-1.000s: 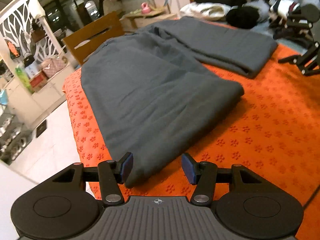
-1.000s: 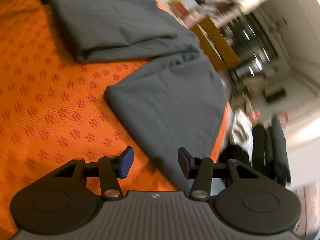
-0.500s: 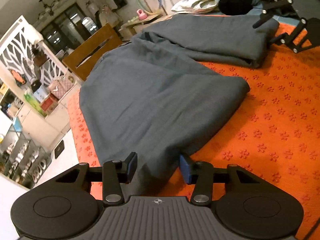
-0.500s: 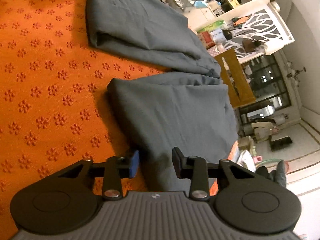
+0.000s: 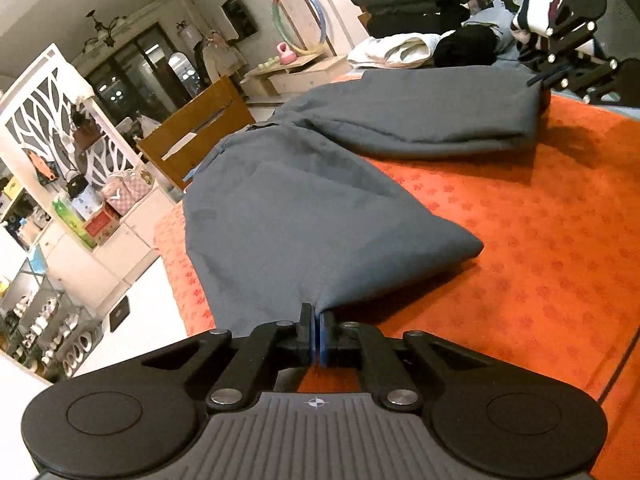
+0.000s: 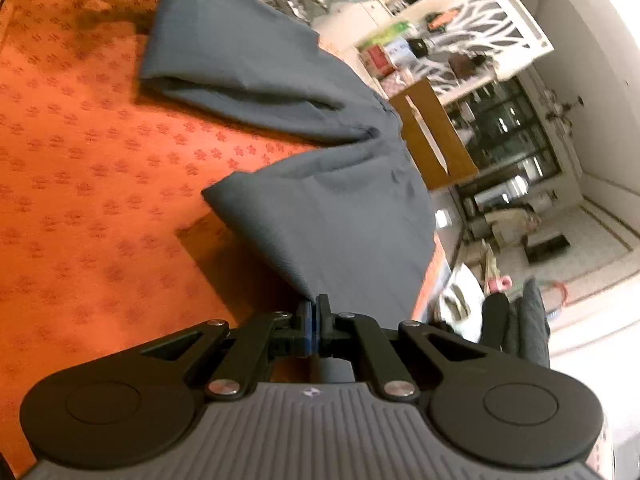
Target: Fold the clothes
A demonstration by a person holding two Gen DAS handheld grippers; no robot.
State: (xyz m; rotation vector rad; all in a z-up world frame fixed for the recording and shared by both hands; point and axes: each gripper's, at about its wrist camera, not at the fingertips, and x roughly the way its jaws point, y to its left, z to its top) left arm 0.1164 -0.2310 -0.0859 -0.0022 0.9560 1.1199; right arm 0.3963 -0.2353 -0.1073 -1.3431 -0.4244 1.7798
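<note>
Dark grey trousers [image 5: 304, 200] lie on an orange patterned cloth [image 5: 540, 240], their two legs spread in a V. My left gripper [image 5: 318, 330] is shut on the hem of the near leg and lifts it slightly. My right gripper [image 6: 314, 322] is shut on the hem of the other leg [image 6: 344, 220], also raised. The right gripper shows in the left wrist view [image 5: 568, 60] at the far leg's end [image 5: 440, 116]. The left-held leg shows in the right wrist view [image 6: 224, 52].
Stacked folded clothes [image 5: 416, 12] and white and black garments [image 5: 400, 50] lie beyond the trousers. A wooden chair [image 5: 196, 128] stands at the far table edge. Shelves [image 5: 60, 200] and floor [image 5: 140, 312] lie to the left.
Both grippers moved onto the leg hems and closed on them. The hems are now pinched and lifted off the orange cloth.
</note>
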